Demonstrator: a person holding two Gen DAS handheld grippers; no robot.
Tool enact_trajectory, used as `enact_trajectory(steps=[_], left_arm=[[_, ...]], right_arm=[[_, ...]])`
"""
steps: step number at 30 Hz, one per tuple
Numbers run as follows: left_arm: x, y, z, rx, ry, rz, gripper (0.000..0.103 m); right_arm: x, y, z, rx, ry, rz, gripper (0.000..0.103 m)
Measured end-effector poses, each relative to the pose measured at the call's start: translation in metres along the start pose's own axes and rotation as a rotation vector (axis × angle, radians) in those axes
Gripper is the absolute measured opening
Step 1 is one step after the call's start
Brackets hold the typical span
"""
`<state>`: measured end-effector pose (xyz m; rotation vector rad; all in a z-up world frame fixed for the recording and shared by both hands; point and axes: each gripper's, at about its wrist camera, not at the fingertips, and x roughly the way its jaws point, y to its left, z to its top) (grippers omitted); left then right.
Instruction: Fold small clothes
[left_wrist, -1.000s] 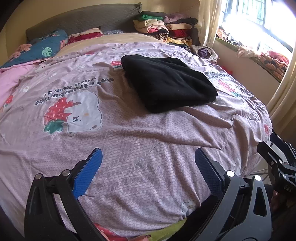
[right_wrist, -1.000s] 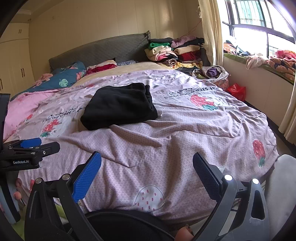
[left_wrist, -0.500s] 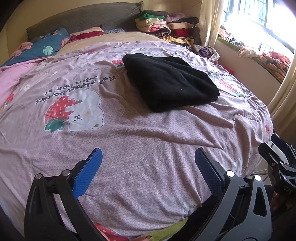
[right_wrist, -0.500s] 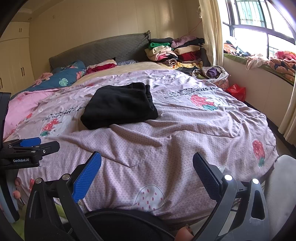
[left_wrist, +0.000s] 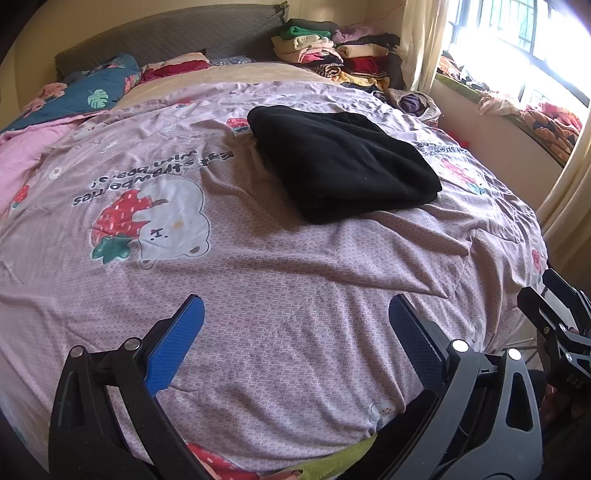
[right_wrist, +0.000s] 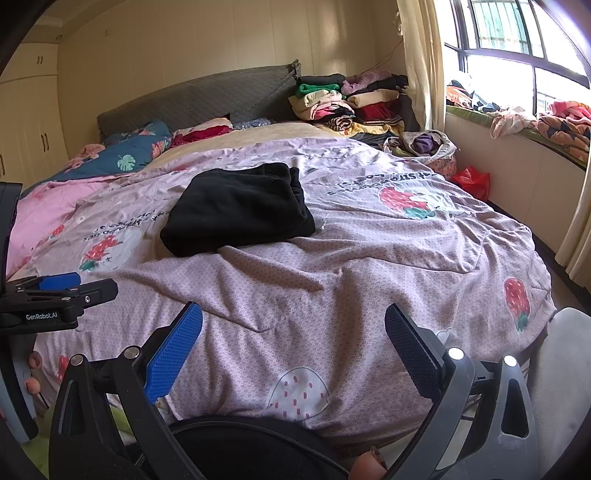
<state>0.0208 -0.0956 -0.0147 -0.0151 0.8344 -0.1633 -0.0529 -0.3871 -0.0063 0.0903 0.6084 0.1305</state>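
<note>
Black fleece garment (left_wrist: 343, 162), folded into a thick rectangular bundle: lies on the middle of the bed, on top of the lilac cotton quilt cover (left_wrist: 280, 280), its layered edges showing at the end nearer the headboard in the right wrist view (right_wrist: 240, 210). Nothing touches it; both grippers are well apart from it, at the foot of the bed.

Lilac quilt cover: printed with strawberries, white bears and lettering, rumpled into long creases just below the garment. One bear-and-strawberry print (left_wrist: 155, 221) sits near the garment's side toward the pink bedding.

Left gripper (left_wrist: 295, 332): black frame, blue textured pads (left_wrist: 177, 343), jaws spread wide with nothing between them, hovering over the near edge of the quilt cover. It appears side-on in the right wrist view (right_wrist: 55, 295).

Right gripper (right_wrist: 293, 336): same build, jaws likewise spread wide and holding nothing, above the quilt cover's near edge.

Pink and teal floral bedding (right_wrist: 122, 155): bunched at the far corner, by the grey quilted headboard (right_wrist: 207, 96).

Stack of folded clothes in mixed colours (right_wrist: 351, 99): piled at the head of the bed by the cream curtain (right_wrist: 421, 66).

Window ledge (right_wrist: 517, 125): strewn with loose clothes. Red plastic bag (right_wrist: 472, 181): on the floor between bed and wall.
</note>
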Motion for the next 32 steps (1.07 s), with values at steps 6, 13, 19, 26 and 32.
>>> enact_trajectory(steps=[6,13,19,26,32], left_arm=[[0.000,0.000,0.000,-0.001,-0.001,0.002,0.094],[0.001,0.000,0.000,0.001,0.001,0.002,0.094],[0.002,0.003,-0.002,0.005,0.002,0.014,0.094],[0.012,0.023,0.006,-0.048,0.023,0.031,0.094],[0.017,0.138,0.042,-0.243,-0.026,0.204,0.094]], right_arm=[[0.000,0.000,0.001,0.000,-0.001,0.000,0.098],[0.000,0.000,0.001,-0.001,0.000,0.000,0.099],[-0.001,-0.001,0.000,0.006,-0.001,-0.002,0.099],[-0.012,-0.042,0.000,0.118,-0.015,-0.047,0.098],[-0.051,-0.207,-0.001,0.425,-0.023,-0.336,0.098]])
